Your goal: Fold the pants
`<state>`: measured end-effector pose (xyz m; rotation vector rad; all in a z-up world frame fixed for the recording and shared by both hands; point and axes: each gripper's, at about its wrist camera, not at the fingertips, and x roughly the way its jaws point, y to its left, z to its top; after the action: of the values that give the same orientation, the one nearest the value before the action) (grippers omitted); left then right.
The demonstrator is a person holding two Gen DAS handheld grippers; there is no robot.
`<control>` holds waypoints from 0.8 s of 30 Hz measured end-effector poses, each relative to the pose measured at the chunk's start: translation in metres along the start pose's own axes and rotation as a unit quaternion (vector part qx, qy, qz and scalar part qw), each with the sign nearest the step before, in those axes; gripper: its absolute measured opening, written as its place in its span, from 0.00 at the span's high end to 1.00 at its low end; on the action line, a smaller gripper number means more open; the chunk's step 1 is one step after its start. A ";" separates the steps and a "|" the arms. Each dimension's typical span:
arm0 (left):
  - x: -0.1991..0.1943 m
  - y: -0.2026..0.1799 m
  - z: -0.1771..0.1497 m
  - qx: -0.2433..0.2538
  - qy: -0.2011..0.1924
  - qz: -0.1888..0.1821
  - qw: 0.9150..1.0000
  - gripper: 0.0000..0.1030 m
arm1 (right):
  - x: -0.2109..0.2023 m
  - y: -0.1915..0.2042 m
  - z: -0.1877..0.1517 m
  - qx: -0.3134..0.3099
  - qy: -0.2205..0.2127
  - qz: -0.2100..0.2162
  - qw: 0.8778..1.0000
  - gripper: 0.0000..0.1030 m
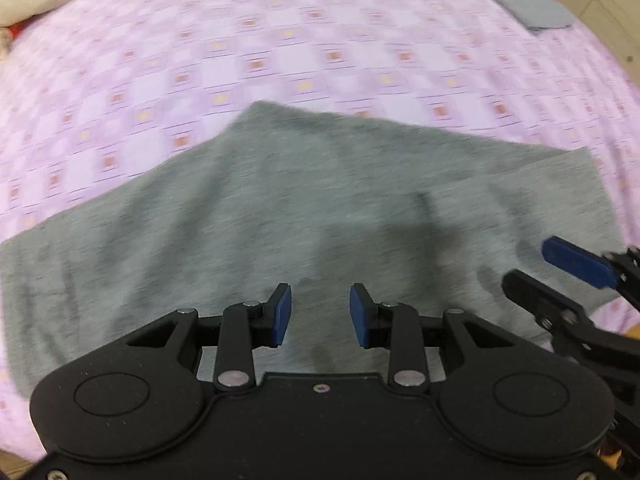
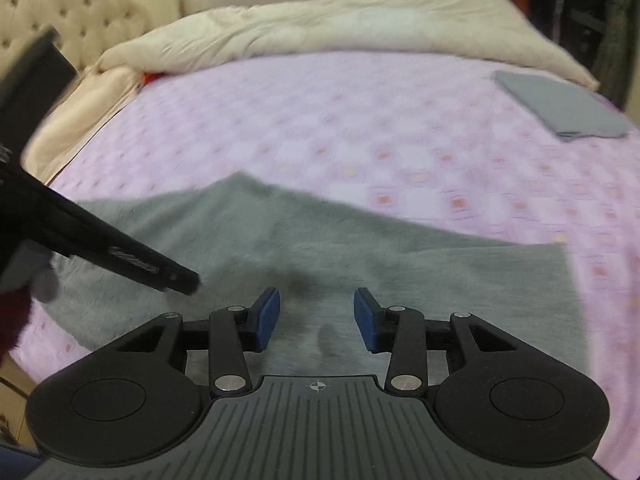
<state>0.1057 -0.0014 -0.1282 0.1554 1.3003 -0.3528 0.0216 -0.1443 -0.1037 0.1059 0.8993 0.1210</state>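
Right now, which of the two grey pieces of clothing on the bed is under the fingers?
The darker grey pants, spread out below both open grippers. The lighter blue-grey folded garment lies apart at the far right edge.

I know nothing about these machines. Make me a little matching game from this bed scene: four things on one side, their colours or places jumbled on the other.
Things:
1. pants
2. bed sheet
3. comforter
4. folded cloth

Descriptions:
A. cream, bunched up at the far end of the bed
B. pink with small squares
C. dark grey, spread out right before both grippers
D. lighter blue-grey, lying far off to the right

Pairs: 1-C, 2-B, 3-A, 4-D
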 end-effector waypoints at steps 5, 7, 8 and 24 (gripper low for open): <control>0.015 -0.029 0.011 -0.004 0.002 -0.060 0.998 0.43 | -0.032 -0.035 -0.014 0.025 0.005 -0.036 0.999 0.61; 0.029 -0.040 0.014 -0.011 0.015 -0.069 0.997 0.41 | -0.040 -0.044 -0.024 0.029 0.011 -0.047 0.998 0.61; 0.037 -0.044 0.015 -0.018 0.027 -0.067 0.997 0.41 | -0.044 -0.046 -0.033 0.032 0.016 -0.050 0.998 0.61; 0.035 -0.074 0.028 -0.107 0.069 -0.120 0.985 0.78 | -0.044 -0.068 -0.082 0.008 0.064 -0.142 0.988 0.53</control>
<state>0.1136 -0.0845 -0.1480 -0.1630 1.4892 -0.4095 -0.0658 -0.2143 -0.1303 -0.0172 1.0338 -0.1471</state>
